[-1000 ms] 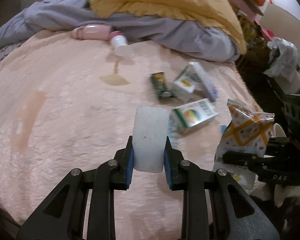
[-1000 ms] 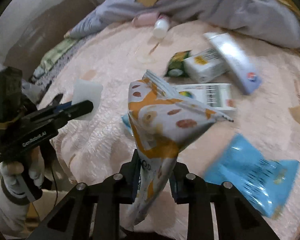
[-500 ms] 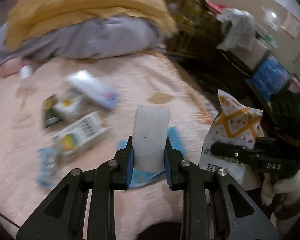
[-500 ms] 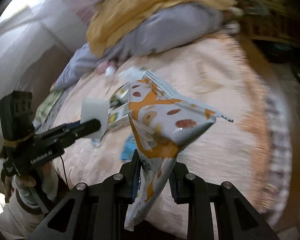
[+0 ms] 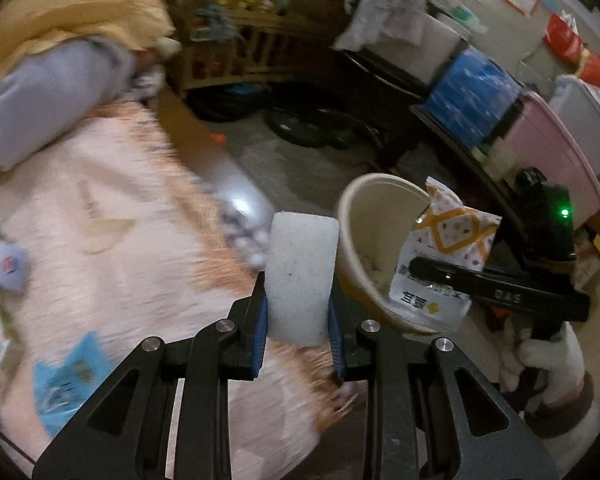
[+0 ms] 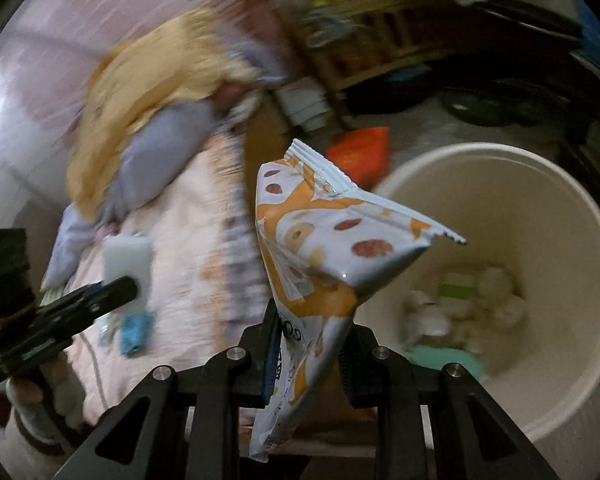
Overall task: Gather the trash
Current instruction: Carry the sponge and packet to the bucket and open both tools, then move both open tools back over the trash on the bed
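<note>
Two grippers: you had each one loaded, and each pointed steeply down.
Left gripper point(image 5: 298, 312): your jaws were clamped on the white foam block point(image 5: 302, 276), the blue pads pressing its two sides low down; most of the block stood upright above the fingertips.
Right gripper point(image 6: 308, 344): your jaws were pinched narrow on the lower part of the orange-and-white snack bag point(image 6: 320, 256); its crimped top flared up and to the right, and its bottom end hung below the pads.
Bin: the cream round bin point(image 6: 548, 208) stood on the floor just past the bed's edge, with crumpled white scraps and a green piece at its bottom.
Bag versus bin: from your right wrist view the bag's right corner overlapped the bin's left rim; whether it was over the opening, you could not tell.
Block versus bin: in your left wrist view the block sat just left of the bin's rim, at the edge of the pink bedspread point(image 5: 112, 264).
Left on the bed: a blue wrapper point(image 5: 70, 376) lay near the near edge, blurred.
</note>
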A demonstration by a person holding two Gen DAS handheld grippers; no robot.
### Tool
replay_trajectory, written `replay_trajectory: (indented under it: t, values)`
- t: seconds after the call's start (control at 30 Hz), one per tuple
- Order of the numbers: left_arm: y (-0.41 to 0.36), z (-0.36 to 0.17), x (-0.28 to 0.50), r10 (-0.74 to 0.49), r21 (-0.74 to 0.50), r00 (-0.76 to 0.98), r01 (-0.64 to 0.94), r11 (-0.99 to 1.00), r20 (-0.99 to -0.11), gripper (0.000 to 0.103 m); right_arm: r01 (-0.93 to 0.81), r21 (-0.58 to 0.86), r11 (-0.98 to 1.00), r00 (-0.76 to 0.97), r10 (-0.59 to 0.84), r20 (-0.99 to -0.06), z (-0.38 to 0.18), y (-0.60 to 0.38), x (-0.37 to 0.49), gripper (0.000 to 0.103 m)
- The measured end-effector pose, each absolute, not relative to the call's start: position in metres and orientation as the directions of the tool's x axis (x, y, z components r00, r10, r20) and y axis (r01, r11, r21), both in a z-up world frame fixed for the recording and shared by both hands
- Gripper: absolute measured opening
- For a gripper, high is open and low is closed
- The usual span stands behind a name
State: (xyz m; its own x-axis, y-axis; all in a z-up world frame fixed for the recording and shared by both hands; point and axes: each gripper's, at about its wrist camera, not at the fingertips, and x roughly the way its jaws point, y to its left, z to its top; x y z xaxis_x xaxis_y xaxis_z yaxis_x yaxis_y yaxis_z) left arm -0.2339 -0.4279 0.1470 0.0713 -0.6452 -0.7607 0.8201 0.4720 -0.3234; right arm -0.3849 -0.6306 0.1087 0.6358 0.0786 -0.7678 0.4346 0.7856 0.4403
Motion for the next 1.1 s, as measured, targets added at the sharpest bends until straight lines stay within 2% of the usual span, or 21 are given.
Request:
replay_trajectory:
  t: [0.2,0.47,0.53,0.6,0.67,0.73,0.93,1.1]
  values:
    - [-0.482,0.138,-0.258,-0.649,-0.337,0.019,0.843,0.419,-0.761,0.023,0.541,0.408,0.735,0.602,0.0,-0.798,0.086,-0.676,-0.409,0.024]
    - [-0.521,0.125,-0.271,-0.658,-0.372,-0.043,0.852,0.368,-0.751,0.024,0.6,0.366,0.712,0.574,-0.064,-0.816,0.072,-0.697,-0.424,0.024]
    - [-0.528,0.123,-0.274,-0.67,-0.391,-0.063,0.85,0.352,-0.74,0.025,0.613,0.351,0.708,0.569,-0.087,-0.818,0.072,-0.699,-0.425,0.029]
    - [-0.533,0.121,-0.276,-0.678,-0.41,-0.082,0.847,0.34,-0.731,0.03,0.629,0.355,0.691,0.571,-0.101,-0.814,0.072,-0.703,-0.429,0.04]
    - [-0.535,0.118,-0.276,-0.68,-0.432,-0.103,0.837,0.335,-0.726,0.039,0.64,0.353,0.682,0.572,-0.116,-0.812,0.073,-0.705,-0.433,0.043]
    - [-0.534,0.117,-0.275,-0.686,-0.445,-0.112,0.832,0.331,-0.719,0.055,0.645,0.338,0.685,0.565,-0.13,-0.815,0.074,-0.705,-0.436,0.044]
    - [-0.517,0.12,-0.272,-0.677,-0.429,-0.082,0.827,0.363,-0.731,0.056,0.624,0.336,0.706,0.576,-0.126,-0.808,0.077,-0.694,-0.436,0.047]
    - [-0.492,0.129,-0.269,-0.663,-0.367,0.01,0.827,0.426,-0.749,0.056,0.6,0.337,0.726,0.596,-0.124,-0.794,0.082,-0.679,-0.431,0.047]
